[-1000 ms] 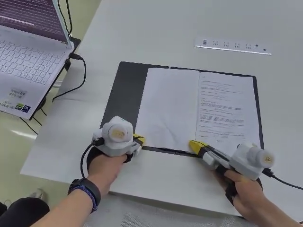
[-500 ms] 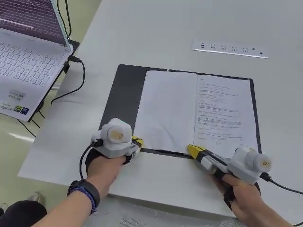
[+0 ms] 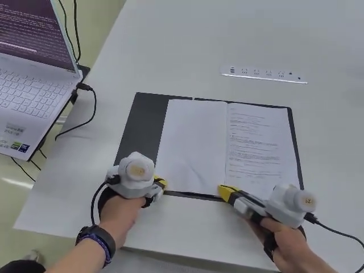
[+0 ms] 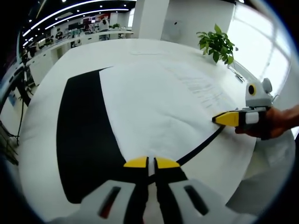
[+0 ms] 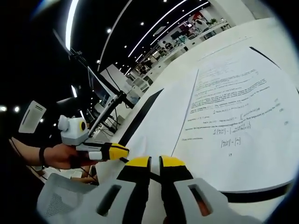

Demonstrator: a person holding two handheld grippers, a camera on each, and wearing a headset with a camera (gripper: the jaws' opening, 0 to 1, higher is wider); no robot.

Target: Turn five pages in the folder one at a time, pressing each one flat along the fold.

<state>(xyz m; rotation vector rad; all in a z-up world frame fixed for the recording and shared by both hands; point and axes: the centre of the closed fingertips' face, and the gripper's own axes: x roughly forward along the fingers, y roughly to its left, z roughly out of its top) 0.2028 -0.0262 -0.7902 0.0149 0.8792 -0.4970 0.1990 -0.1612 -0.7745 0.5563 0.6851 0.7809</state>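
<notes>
One open folder point(image 3: 142, 131), fold point(image 3: 226, 149) near-to-far, printed page point(image 3: 259, 145) rightward.

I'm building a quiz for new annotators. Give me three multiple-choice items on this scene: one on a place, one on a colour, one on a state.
1. In the head view, the laptop sits: A) left of the folder B) right of it C) on it
2. The tips of the left gripper and right gripper are: A) red B) yellow C) blue
3. The folder is: A) shut B) standing upright C) open and flat
Answers: 1 A, it lies beyond the folder's left edge; 2 B, both show yellow; 3 C, a blank page and a printed page face up.
</notes>
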